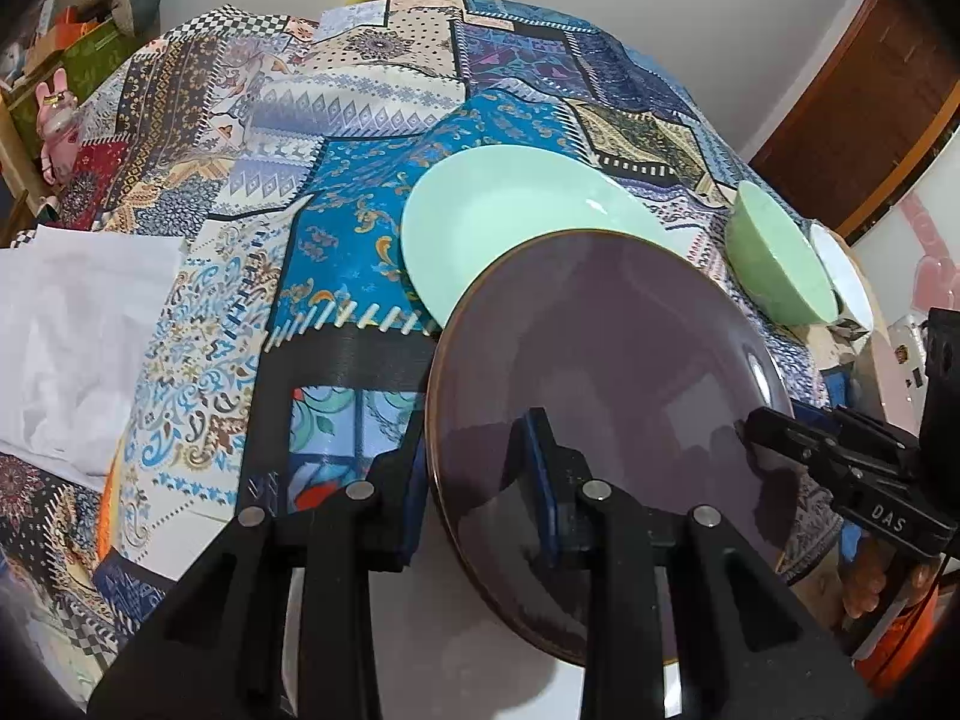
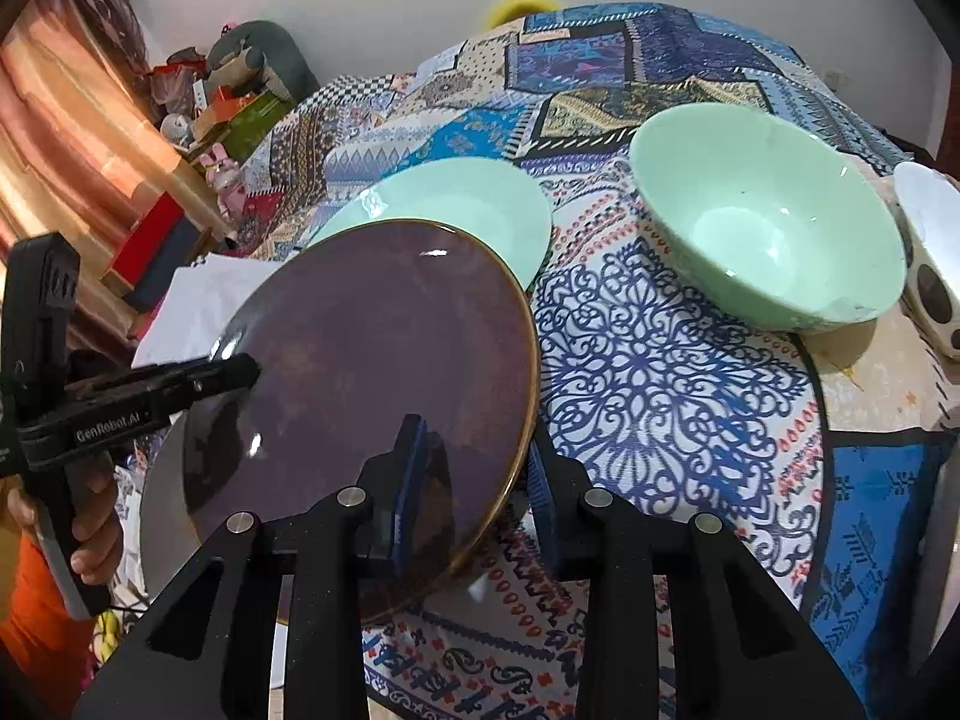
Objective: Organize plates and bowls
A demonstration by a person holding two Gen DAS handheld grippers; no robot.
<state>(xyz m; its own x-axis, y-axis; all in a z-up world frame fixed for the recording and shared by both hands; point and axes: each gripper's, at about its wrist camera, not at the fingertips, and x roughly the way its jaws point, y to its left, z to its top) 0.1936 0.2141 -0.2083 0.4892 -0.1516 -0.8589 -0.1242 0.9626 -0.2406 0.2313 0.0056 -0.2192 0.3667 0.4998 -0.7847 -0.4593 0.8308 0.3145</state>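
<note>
A dark purple plate (image 1: 606,372) with a gold rim is held tilted above the table by both grippers. My left gripper (image 1: 480,480) is shut on its left edge; my right gripper (image 2: 474,480) is shut on its right edge (image 2: 384,360). The right gripper also shows in the left wrist view (image 1: 750,429), and the left gripper shows in the right wrist view (image 2: 252,369). A mint green plate (image 1: 510,210) lies on the patterned tablecloth just beyond it (image 2: 480,204). A mint green bowl (image 2: 762,228) stands to the right (image 1: 774,258).
A white bowl with dark spots (image 2: 930,252) stands at the table's right edge beside the green bowl. White cloth or paper (image 1: 78,336) lies on the table's left side. Shelves with toys and boxes (image 2: 222,108) stand past the far left. A white plate (image 2: 159,510) lies under the purple one.
</note>
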